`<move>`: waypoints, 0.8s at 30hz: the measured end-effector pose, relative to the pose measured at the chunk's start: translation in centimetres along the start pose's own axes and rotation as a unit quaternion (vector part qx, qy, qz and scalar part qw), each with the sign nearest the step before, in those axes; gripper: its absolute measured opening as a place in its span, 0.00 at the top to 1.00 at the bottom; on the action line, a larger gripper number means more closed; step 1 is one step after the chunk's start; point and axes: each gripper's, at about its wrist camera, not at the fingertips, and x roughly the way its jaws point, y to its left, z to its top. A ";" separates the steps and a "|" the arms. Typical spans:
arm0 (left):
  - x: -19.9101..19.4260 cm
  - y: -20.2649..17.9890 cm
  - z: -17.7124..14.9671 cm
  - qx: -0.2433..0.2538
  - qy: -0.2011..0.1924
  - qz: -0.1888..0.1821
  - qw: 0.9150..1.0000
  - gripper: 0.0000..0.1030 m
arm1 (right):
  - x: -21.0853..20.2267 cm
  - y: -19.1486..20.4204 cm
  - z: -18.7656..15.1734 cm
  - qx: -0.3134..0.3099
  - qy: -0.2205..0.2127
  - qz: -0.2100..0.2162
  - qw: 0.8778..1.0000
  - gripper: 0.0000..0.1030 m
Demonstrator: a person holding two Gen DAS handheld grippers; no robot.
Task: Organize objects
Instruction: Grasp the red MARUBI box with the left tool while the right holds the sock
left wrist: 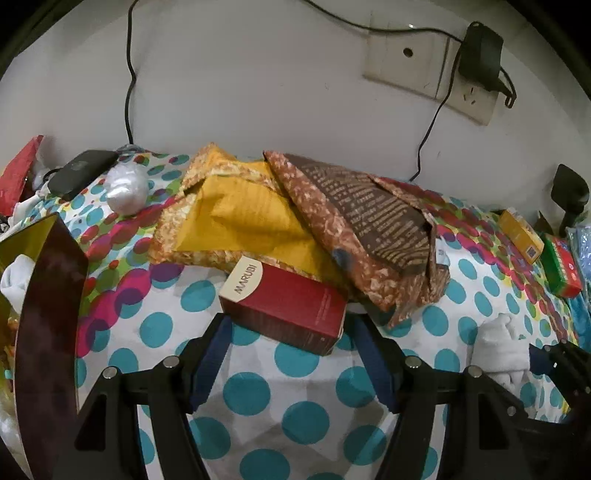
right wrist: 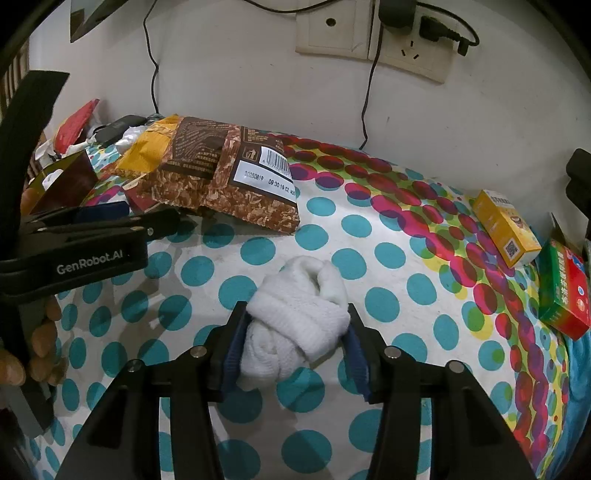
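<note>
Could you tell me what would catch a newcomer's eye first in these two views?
Probably the loud polka-dot cloth covering the whole surface. Next, the white rolled socks sitting between the right gripper fingers, and the red MARUBI box lying just ahead of the open left gripper. Behind them, two crinkled snack bags overlap near the wall.

White wall (right wrist: 240, 74), far side, scuffed. Beige socket plate (right wrist: 373, 33) on it, black adapter (left wrist: 480, 55) plugged in, black cables (left wrist: 129, 74) hanging. Bench cover: polka-dot cloth (right wrist: 388, 258), teal and multicoloured.
</note>
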 end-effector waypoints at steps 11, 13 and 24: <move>0.2 0.0 0.0 -0.003 0.002 0.024 1.000 0.32 | 0.0 -0.3 0.0 0.003 0.001 0.002 1.000 0.53; 0.0 0.3 -0.3 -0.014 0.000 0.027 1.000 0.32 | 0.0 -0.3 0.0 0.003 0.001 0.002 1.000 0.53; -2.5 2.7 -1.7 -0.088 0.008 0.001 0.996 0.68 | 0.3 0.1 0.2 0.003 0.001 0.005 1.000 0.50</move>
